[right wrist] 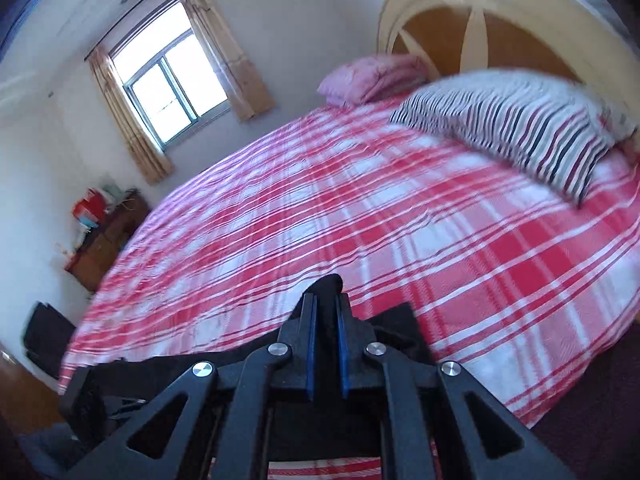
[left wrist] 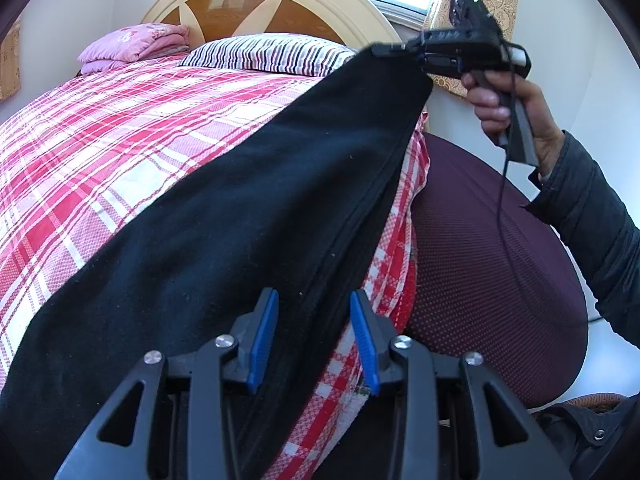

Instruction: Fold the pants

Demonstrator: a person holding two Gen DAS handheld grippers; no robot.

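Pinching a tuft of the black pants (right wrist: 326,280), the right gripper (right wrist: 325,308) has its blue pads clamped tight on cloth, and from the left wrist view it holds that end lifted off the bed (left wrist: 120,120), up by the striped pillow (left wrist: 264,54). The pants stretch in one long dark band from that raised end down to the left gripper (left wrist: 314,300), whose jaws stand apart over the seam edge; the pads don't look pressed on the fabric, so no grip there by my reading. To do this step well, I'd say the left gripper should pin or clamp its end before the right carries the far end over, keeping the seam straight so the halves land edge on edge. Watch the room: the pants run close along the bed's near edge, with the maroon chair (left wrist: 500,260) just beside it, so cloth could slide off that side. Plenty of bare plaid sheet lies open across the bed, toward the window (right wrist: 168,80), to lay the fold.
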